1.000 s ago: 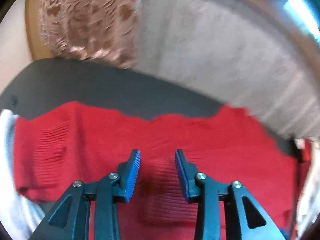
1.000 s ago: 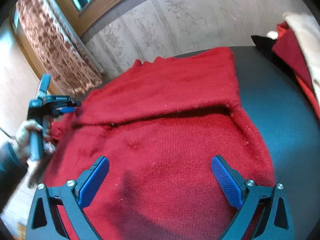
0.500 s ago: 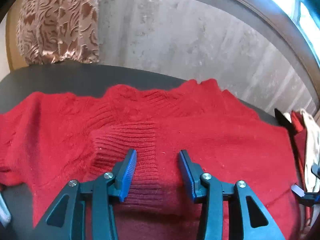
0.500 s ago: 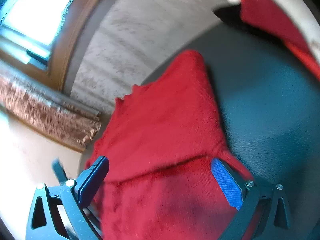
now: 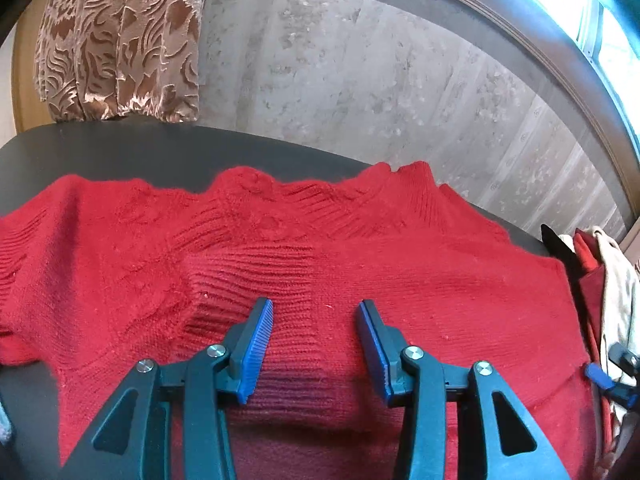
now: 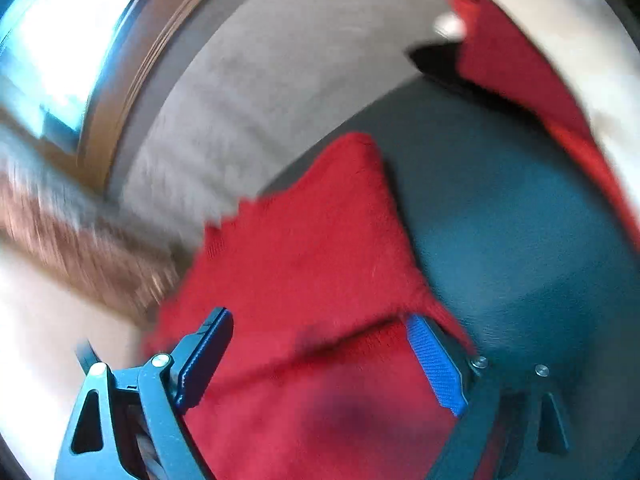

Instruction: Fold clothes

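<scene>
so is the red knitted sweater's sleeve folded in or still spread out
Folded in: the red knitted sweater has its ribbed sleeve cuff lying across the body, just ahead of the open left gripper.

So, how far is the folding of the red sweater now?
Partly done: one sleeve, ribbed cuff included, already lies folded across the red sweater on the dark table. In hand: the left gripper stands open over that cuff; the right gripper is closing at the sweater's edge. Left: the body folds, judging by its spread.
</scene>
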Tool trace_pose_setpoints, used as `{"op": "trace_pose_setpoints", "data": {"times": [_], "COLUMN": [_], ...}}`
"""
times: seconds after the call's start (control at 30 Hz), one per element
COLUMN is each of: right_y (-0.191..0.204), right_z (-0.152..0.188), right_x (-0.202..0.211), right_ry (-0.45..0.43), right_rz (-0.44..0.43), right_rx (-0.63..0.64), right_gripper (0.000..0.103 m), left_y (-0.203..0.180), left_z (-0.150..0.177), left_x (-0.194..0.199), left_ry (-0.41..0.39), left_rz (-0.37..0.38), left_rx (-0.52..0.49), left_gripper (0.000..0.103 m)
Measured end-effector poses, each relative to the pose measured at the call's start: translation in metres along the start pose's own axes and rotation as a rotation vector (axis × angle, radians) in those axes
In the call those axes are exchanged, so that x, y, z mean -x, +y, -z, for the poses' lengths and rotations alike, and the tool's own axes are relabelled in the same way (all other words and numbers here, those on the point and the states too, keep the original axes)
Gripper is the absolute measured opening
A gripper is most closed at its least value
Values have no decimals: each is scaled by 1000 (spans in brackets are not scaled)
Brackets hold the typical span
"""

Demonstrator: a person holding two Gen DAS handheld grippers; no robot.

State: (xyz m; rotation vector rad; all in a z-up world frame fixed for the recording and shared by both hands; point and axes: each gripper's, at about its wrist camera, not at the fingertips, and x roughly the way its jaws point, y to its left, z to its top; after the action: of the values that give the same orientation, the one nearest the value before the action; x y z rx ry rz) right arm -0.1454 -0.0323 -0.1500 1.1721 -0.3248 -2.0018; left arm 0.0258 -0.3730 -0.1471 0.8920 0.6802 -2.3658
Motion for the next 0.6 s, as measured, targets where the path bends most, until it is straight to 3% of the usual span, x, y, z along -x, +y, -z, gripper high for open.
{"op": "trace_pose_setpoints", "data": {"times": [0.07,0.13,0.23,0.4,0.47,0.5,0.53,0.6], "right_y": [15,19,13,-15,-16,-15,-10,2], "right_z": [-4,-18,-48,-89,-94,-94,-93,-90], "right_x": [17,27,16,-42,-60,-66,-70,-69], "right_ry": [-20,-44,-49,73,92,97,103,82], "right_rz": [68,83,100,158,172,182,194,226], "right_rx": [151,195,184,74,70,83,108,171], "right_gripper": [90,90,90,90,83,68,39,14], "left_y": [0,0,0,2,2,2,2,2], "left_z": [0,0,-1,-1,-1,-1,-2,-2], "left_x": [0,0,1,0,0,0,0,2], "left_ry": [-1,-3,-6,-9,-10,-10,-10,-10], "left_rz": [2,5,11,21,23,25,26,27], "left_rx": [0,3,8,17,19,21,21,22], "left_gripper": [45,46,46,46,46,46,46,46]}}
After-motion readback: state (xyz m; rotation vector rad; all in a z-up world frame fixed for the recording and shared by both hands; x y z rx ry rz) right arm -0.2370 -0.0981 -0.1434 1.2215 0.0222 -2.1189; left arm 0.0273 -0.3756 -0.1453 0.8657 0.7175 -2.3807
